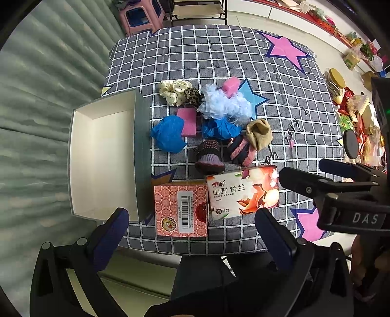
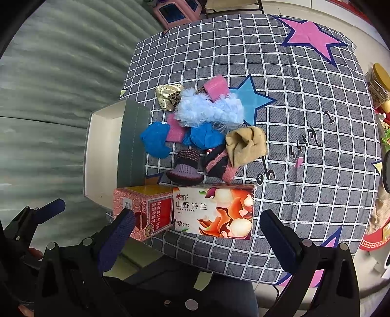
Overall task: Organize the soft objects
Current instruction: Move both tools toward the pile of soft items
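A pile of soft things lies mid-table: a fluffy pale blue piece [image 1: 225,103] [image 2: 209,108], two blue crumpled pieces [image 1: 168,134] [image 2: 206,136], pink sponges [image 1: 187,122] [image 2: 215,90], a cream dotted scrunchie [image 1: 171,91], a tan sock [image 1: 259,134] [image 2: 246,143], and knitted purple booties [image 1: 209,156] [image 2: 185,165]. An open white box [image 1: 102,156] [image 2: 102,151] stands to their left. My left gripper [image 1: 192,219] is open and empty above the near table edge. My right gripper [image 2: 197,226] is open and empty, over the tissue pack [image 2: 214,212].
A red patterned carton [image 1: 180,209] [image 2: 146,212] and the tissue pack [image 1: 243,192] sit at the near edge. The right gripper's body [image 1: 341,192] shows at the right of the left wrist view. Cluttered goods [image 1: 360,117] lie on the floor at the right. A pink stool [image 1: 141,14] stands behind.
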The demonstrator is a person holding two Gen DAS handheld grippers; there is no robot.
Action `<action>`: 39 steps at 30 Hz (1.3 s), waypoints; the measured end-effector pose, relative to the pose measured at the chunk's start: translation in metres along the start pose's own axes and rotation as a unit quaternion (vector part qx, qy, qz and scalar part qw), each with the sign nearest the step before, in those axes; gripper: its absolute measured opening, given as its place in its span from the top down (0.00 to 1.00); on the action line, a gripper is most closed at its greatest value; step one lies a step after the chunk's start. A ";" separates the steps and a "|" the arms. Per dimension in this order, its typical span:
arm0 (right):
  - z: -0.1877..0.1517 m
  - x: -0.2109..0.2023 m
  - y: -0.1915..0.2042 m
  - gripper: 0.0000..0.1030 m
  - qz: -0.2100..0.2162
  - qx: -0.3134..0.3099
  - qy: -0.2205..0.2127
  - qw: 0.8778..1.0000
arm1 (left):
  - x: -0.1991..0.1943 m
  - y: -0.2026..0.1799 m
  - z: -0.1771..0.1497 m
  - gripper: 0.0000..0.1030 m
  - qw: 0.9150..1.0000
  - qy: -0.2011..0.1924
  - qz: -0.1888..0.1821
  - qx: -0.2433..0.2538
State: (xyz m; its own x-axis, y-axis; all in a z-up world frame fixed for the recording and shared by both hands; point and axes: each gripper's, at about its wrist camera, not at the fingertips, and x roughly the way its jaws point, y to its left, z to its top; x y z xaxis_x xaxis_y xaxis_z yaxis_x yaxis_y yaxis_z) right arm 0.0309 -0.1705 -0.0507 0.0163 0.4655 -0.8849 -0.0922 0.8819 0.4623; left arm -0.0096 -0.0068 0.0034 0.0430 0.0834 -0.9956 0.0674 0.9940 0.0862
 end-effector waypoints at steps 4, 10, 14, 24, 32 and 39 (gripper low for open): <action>-0.005 0.001 -0.003 0.00 0.004 0.001 0.002 1.000 | 0.000 -0.001 -0.003 0.00 1.000 0.003 0.002 -0.001; -0.006 -0.001 -0.010 0.00 0.009 0.015 0.001 1.000 | -0.002 0.001 -0.006 0.00 1.000 0.001 0.000 -0.010; -0.010 0.000 -0.012 0.00 0.010 0.022 0.001 1.000 | 0.002 0.001 -0.007 0.00 1.000 0.008 -0.003 -0.012; -0.009 0.006 -0.015 0.00 0.013 0.032 0.010 0.999 | 0.008 0.006 -0.007 0.00 0.999 0.020 -0.005 -0.024; -0.012 0.006 -0.027 0.00 0.021 0.057 0.006 0.998 | 0.009 0.002 0.000 0.00 1.000 0.019 0.006 -0.013; -0.014 0.006 -0.046 0.00 0.025 0.088 0.003 0.996 | 0.009 -0.002 0.007 0.00 1.000 0.017 0.014 -0.006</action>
State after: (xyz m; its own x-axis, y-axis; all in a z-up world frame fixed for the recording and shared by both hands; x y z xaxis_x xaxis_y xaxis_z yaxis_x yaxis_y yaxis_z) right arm 0.0210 -0.2096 -0.0784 0.0093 0.5099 -0.8602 0.0838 0.8568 0.5088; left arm -0.0026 -0.0083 -0.0057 0.0105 0.1143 -0.9934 0.0555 0.9919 0.1147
